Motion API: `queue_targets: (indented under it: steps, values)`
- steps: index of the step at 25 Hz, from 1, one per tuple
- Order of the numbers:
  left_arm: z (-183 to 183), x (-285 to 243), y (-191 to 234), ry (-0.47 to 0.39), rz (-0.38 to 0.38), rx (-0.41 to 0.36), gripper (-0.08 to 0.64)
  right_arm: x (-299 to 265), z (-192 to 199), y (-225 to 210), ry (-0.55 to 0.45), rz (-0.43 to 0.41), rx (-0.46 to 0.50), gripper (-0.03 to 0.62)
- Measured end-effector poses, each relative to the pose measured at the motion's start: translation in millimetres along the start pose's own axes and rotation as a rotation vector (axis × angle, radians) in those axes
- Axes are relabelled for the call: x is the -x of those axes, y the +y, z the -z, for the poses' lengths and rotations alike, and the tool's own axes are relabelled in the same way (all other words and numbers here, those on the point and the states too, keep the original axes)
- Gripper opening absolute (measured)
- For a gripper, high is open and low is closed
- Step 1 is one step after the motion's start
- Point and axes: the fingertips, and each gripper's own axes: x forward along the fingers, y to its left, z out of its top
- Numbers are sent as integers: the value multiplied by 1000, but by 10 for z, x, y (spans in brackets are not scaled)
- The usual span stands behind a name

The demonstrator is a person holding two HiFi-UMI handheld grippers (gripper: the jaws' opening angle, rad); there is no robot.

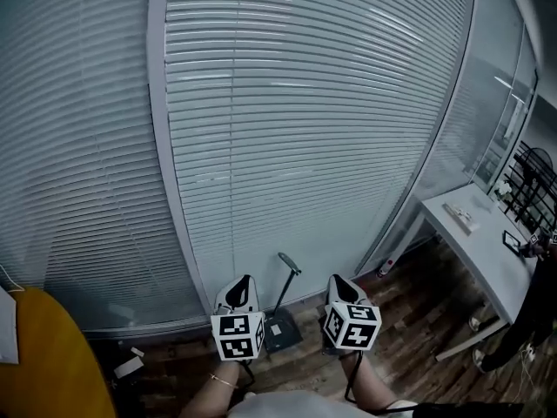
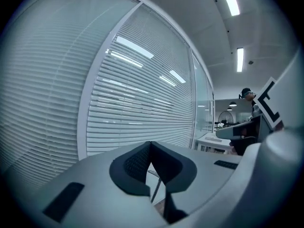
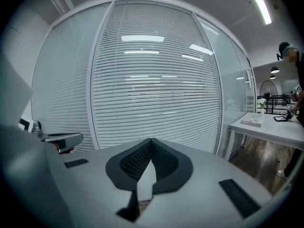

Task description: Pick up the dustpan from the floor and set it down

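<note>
In the head view a dark dustpan (image 1: 283,331) stands on the wooden floor against the blind-covered glass wall. Its long handle (image 1: 288,279) leans up and ends in a grey grip. My left gripper (image 1: 243,283) is held up just left of the dustpan, and my right gripper (image 1: 338,280) just right of it. Both are above the floor and clear of the dustpan. In the left gripper view the left gripper (image 2: 151,144) is shut with nothing in it, and the thin handle (image 2: 156,190) shows below the tips. The right gripper (image 3: 151,141) is shut too, on nothing.
A glass wall with closed blinds (image 1: 305,129) fills the front. A white table (image 1: 487,255) stands at the right with a person (image 1: 533,320) beside it. A yellow rounded tabletop (image 1: 48,360) sits at the lower left, with a small white object (image 1: 129,366) on the floor near it.
</note>
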Motion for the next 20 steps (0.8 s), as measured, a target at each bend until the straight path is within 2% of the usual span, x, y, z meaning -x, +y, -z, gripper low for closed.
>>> queue_targets:
  steps: [6, 10, 15, 20]
  values:
    - [221, -355, 152, 58, -8, 15, 17, -388, 143, -153, 48, 23, -34, 32]
    - [340, -413, 88, 91, -27, 0, 17, -495, 265, -360, 80, 33, -54, 32]
    - [236, -598, 99, 94, -99, 23, 17, -793, 108, -429, 85, -25, -29, 32]
    - [176, -663, -6, 75, -128, 7, 17, -924, 15, -440, 77, -80, -1, 32]
